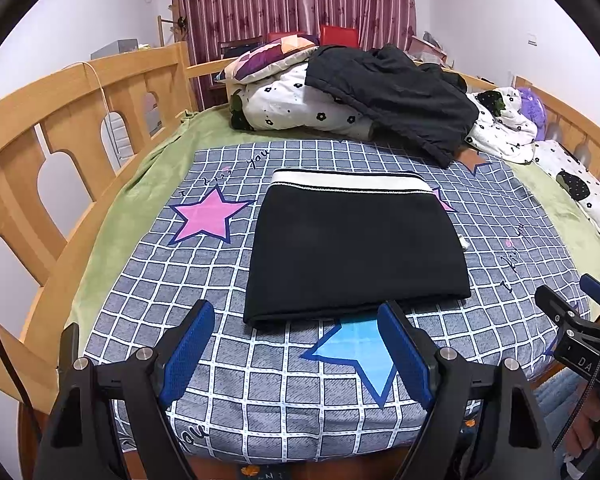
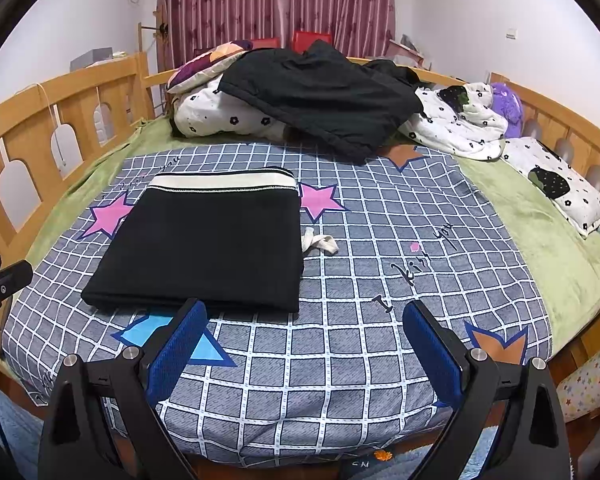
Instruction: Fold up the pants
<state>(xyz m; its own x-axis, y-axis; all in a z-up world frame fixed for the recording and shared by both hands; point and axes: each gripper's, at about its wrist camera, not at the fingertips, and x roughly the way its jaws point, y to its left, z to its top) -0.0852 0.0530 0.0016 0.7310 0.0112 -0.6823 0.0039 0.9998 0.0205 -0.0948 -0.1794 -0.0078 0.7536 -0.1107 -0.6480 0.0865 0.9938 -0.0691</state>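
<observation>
black pants (image 1: 356, 252), white waistband (image 1: 350, 181)

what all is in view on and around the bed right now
folded pants: 1, black with white waistband, flat on the checked sheet
drawstring: 1, white, beside the pants' right edge
checked sheet: 1, grey-blue with stars, over the near bed
green blanket: 1, under the sheet
black garment: 1 pile, on the bedding at the far end
floral bedding: white with black flowers, far end and right side
purple plush: 1, far right
bed rail: wooden, around the bed
curtain: maroon, behind
left gripper: open, empty
right gripper: open, empty
</observation>
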